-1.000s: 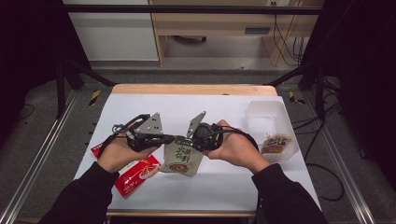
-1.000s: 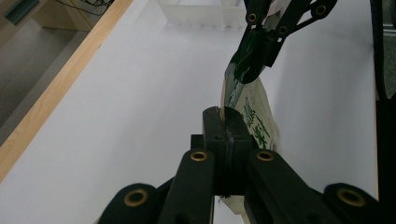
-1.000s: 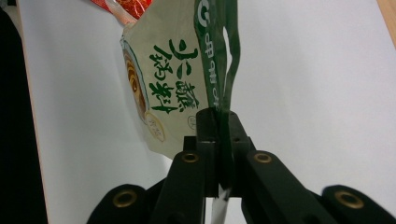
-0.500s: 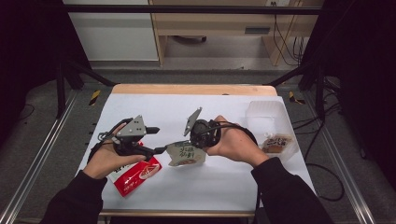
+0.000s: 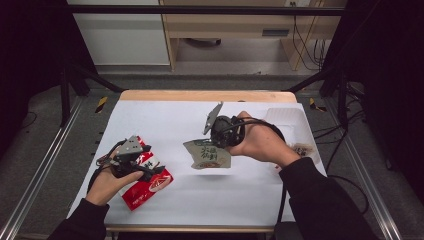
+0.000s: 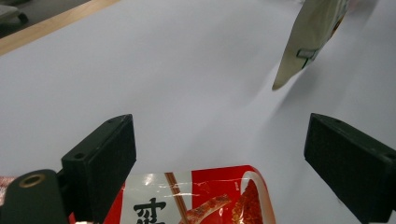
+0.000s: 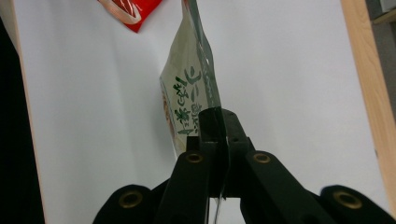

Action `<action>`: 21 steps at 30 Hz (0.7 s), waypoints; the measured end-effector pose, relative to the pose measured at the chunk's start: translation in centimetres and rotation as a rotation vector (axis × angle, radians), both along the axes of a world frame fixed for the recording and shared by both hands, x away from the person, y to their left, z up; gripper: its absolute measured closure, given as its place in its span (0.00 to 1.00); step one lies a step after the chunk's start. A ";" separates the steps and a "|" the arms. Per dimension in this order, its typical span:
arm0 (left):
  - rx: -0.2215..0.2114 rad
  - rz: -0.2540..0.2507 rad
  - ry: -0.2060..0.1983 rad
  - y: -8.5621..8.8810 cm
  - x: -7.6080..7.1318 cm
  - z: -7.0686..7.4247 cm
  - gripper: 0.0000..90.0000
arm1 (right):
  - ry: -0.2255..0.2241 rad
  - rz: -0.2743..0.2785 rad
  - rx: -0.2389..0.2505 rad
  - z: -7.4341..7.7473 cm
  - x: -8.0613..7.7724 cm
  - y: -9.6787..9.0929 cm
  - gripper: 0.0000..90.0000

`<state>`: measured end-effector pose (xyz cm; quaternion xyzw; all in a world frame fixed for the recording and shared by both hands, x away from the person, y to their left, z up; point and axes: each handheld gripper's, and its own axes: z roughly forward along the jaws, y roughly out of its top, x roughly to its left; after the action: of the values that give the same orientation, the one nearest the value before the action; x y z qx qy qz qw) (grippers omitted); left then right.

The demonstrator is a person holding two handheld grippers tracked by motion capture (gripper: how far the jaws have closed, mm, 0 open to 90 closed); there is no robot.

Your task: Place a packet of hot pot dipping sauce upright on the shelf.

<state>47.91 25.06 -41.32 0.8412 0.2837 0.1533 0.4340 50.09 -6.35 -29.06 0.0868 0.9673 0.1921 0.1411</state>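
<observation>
Now the right gripper (image 7: 212, 116) has its jaws clamped tight on the edge of the pale green packet (image 7: 187, 88), which hangs edge-on above the white table (image 7: 289, 70). In the high view that packet (image 5: 207, 154) hangs just at nine o'clock of the right hand (image 5: 255, 142), near the table's middle.

Over at the left gripper (image 6: 219, 158), the jaws have just been opening and stand wide, nothing pressed between them, with the red packet (image 6: 201, 198) lying flat just below. From above, that red packet (image 5: 147, 180) sits at about eight o'clock on the table, under the left gripper (image 5: 150, 171).

My read: the green packet is being carried off, probably to the clear tub (image 5: 285, 117) at three o'clock. Next the left jaws need to drop and close on the red packet's edge.

The right gripper view shows the pinch itself; the high view shows the tub.
</observation>
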 end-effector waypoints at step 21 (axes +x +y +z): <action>0.038 0.059 -0.006 1.6 -1.2 -2.1 0.08 | -0.082 -0.051 0.059 2.3 1.8 -5.9 1.00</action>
<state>46.69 26.70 -43.43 0.8402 0.3041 0.1739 0.4139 51.89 -12.26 -26.77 0.1075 0.9522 0.2201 0.1826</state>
